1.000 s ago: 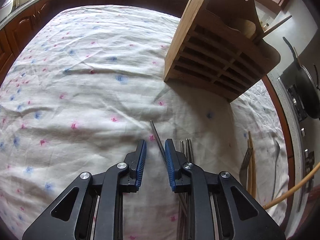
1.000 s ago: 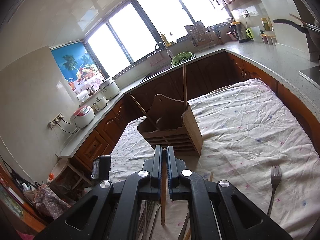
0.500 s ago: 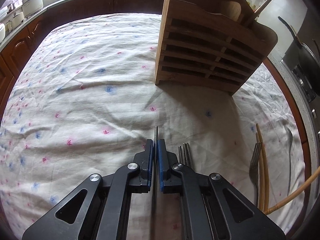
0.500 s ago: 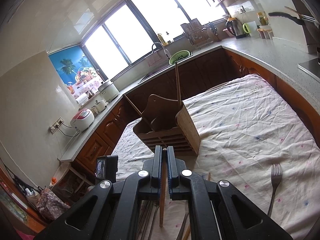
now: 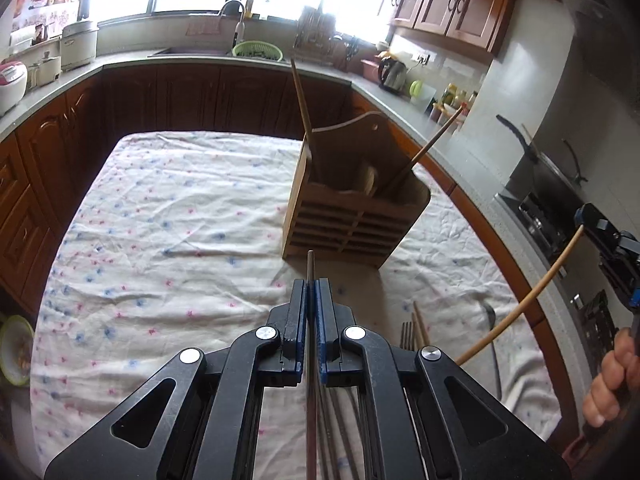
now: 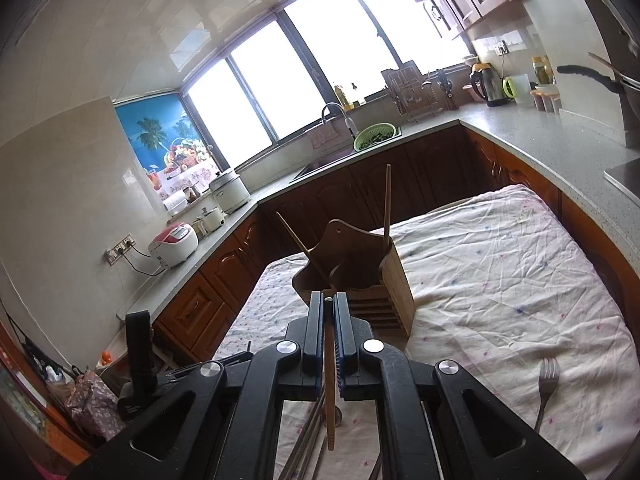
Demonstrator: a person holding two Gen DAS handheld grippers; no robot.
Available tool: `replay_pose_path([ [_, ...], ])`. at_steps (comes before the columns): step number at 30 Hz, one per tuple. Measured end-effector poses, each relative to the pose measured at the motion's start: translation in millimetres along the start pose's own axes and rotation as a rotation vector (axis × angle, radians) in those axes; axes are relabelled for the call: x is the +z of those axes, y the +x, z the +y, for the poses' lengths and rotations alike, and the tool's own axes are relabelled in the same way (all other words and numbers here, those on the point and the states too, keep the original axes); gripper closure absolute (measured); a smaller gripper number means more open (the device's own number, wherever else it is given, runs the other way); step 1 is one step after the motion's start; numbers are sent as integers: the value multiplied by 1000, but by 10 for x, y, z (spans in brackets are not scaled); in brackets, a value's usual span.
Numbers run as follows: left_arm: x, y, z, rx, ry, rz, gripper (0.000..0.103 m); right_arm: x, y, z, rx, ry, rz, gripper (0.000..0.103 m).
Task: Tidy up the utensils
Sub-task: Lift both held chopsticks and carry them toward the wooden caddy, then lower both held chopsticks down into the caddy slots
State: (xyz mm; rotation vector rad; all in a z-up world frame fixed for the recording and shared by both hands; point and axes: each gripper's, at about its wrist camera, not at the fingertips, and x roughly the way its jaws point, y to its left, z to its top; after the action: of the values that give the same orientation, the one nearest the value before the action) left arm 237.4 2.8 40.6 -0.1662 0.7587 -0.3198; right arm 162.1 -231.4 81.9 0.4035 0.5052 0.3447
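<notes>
- Tabletop (image 5: 168,216), one: lying under a white cloth dotted with pink and blue, and carrying everything listed below.
- Wooden utensil holder (image 5: 352,220), one: standing upright on the cloth, slatted front facing the left wrist camera. Two wooden sticks are leaning out of its top compartments, one (image 5: 302,108) near the left wall and one (image 5: 434,138) slanting right; a rounded wooden piece is showing between them, too hidden to name.
- Left gripper (image 5: 311,292), one: its fingers (image 5: 298,320) are clenching a single metal chopstick (image 5: 311,268), whose tip is sticking out ahead of the pads and pointing toward the holder's base.
- Right gripper (image 6: 329,312), one: its fingers (image 6: 316,328) are gripping a single wooden chopstick (image 6: 329,392), which is hanging down between them, lower end above the cloth. In the left wrist view this gripper is appearing at the far right edge, with a hand (image 5: 612,380) wrapping its handle.
- Loose metal chopsticks (image 6: 308,444): lying in a bundle on the cloth below the two grippers; at least three are showing, the exact count cannot be told.
- Loose wooden chopsticks (image 5: 420,326), two: lying side by side on the cloth right of the left gripper.
- Forks, two: one (image 6: 547,384) lying apart on the cloth at the right, tines pointing away; another (image 5: 407,334) lying just beside the wooden pair, only its tines visible.
</notes>
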Motion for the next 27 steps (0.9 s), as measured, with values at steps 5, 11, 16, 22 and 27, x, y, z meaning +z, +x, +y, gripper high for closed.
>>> replay_pose_path([
  [5,144,-228,-22,-27,-5,-86,100,107,-17,116,-5,-38,-33,99],
  [11,263,-368,24,-64,-44,-174,100,190,10,187,-24,-71,-63,99],
  [16,349,-409,21,-69,-49,-224,100,244,32,196,-23,-79,-73,99],
  [22,343,-352,13,-66,-46,-217,99,226,45,208,-8,-72,-73,99],
  [27,317,-325,9,-59,-35,-194,99,214,43,204,-4,-69,-71,99],
])
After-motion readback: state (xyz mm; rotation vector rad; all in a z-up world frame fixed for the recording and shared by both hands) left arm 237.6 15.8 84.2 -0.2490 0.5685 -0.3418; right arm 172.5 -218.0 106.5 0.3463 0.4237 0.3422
